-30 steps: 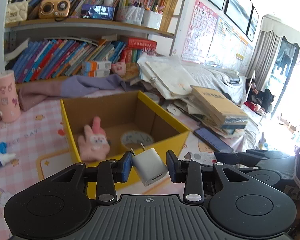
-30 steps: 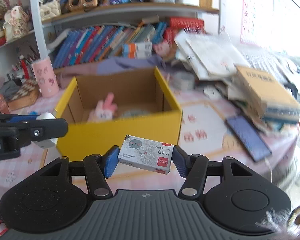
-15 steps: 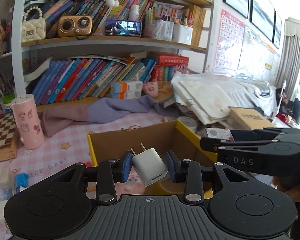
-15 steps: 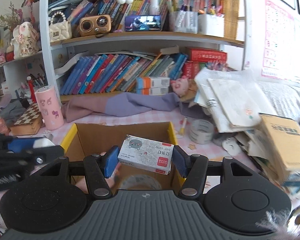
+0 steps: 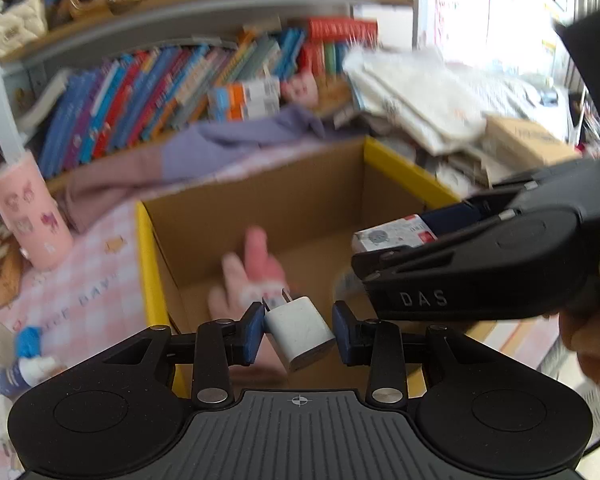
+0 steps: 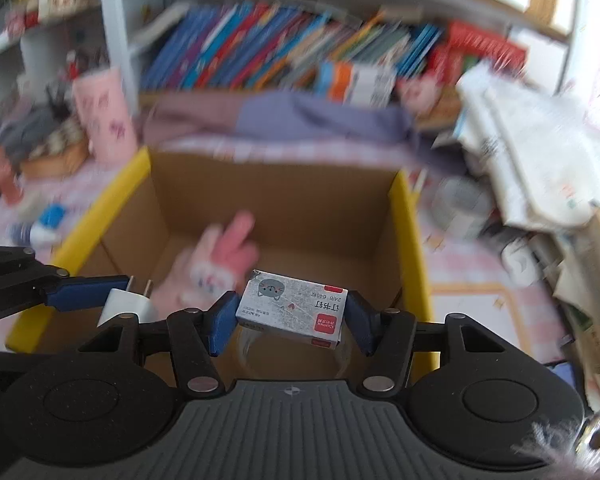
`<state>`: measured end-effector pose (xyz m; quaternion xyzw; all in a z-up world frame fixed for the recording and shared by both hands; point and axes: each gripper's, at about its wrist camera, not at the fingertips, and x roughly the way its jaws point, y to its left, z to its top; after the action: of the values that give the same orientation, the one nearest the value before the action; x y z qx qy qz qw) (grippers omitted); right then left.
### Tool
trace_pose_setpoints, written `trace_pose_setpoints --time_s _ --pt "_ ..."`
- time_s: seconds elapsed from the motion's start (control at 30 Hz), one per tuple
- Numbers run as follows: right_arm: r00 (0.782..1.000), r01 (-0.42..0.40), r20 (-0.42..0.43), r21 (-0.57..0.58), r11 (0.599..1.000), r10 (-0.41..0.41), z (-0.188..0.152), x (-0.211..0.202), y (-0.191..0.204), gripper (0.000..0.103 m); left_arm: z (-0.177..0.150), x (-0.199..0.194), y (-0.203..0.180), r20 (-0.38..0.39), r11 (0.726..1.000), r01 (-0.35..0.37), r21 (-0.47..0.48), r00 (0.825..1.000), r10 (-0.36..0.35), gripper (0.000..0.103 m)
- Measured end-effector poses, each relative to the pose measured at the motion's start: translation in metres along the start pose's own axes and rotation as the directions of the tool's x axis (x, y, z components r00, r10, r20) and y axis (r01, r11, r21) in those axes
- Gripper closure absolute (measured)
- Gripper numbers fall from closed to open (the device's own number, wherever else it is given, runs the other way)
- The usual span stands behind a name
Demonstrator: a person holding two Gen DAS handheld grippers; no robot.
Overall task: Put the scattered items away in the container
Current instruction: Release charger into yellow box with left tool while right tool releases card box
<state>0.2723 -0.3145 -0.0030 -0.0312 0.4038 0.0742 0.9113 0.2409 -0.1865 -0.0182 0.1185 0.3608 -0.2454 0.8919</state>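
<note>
My left gripper (image 5: 298, 330) is shut on a white USB charger plug (image 5: 300, 332), held over the open yellow cardboard box (image 5: 146, 248). My right gripper (image 6: 290, 320) is shut on a small staple box (image 6: 292, 310) with a cat print, also over the yellow cardboard box (image 6: 410, 232). The right gripper shows in the left wrist view (image 5: 392, 240) at the right, above the box. The left gripper and plug (image 6: 126, 304) show at the left of the right wrist view. A pink plush bunny (image 5: 252, 264) and a tape roll (image 6: 256, 352) lie inside the box.
A pink cylinder (image 5: 28, 216) stands left of the box on the pink checked cloth. A blue-capped tube (image 5: 24, 356) lies at the left. Stacked papers and a brown box (image 5: 528, 140) crowd the right. A bookshelf (image 5: 180, 80) and purple cloth are behind.
Both grippers have tilted down and moved over the box opening; the box interior with the bunny now fills the view. Both still hold their items.
</note>
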Motion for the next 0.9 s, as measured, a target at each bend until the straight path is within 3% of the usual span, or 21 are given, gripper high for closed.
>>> trace_pose_setpoints --time_s 0.03,0.2,0.43,0.6,0.67,0.7,0.9 --pt "1.000 -0.017 -0.019 0.002 1.000 0.017 0.001 0.004 0.000 0.047 -0.002 0.001 -0.001 -0.001 1.000 0.004 -0.008 1.000 -0.004 0.072" --pt "0.992 -0.068 -0.101 0.073 0.995 0.075 0.006 0.021 -0.010 0.047 -0.001 0.002 -0.001 -0.009 1.000 0.002 -0.022 1.000 -0.002 0.072" --pt "0.989 -0.093 -0.104 0.092 0.991 0.102 0.002 0.025 -0.012 0.047 -0.002 0.002 0.002 -0.013 0.998 -0.015 -0.064 1.000 0.014 0.065" --pt "0.996 -0.075 -0.032 0.079 0.994 0.078 -0.002 0.012 -0.005 0.045 -0.005 -0.006 -0.001 0.019 0.996 -0.057 -0.066 0.998 0.059 0.058" --pt "0.997 -0.079 0.015 0.080 0.994 0.078 -0.003 0.002 -0.004 0.037 -0.005 -0.013 0.000 0.038 0.996 -0.060 -0.071 0.997 0.063 0.042" --pt "0.996 -0.079 0.041 0.082 0.994 0.075 -0.004 -0.004 -0.004 0.032 -0.005 -0.017 0.000 0.051 0.995 -0.064 -0.072 0.996 0.068 0.040" --pt "0.987 -0.041 0.162 0.126 0.991 0.020 -0.012 -0.036 -0.002 0.030 -0.008 -0.050 0.003 0.113 0.991 -0.074 -0.113 0.990 0.087 0.033"
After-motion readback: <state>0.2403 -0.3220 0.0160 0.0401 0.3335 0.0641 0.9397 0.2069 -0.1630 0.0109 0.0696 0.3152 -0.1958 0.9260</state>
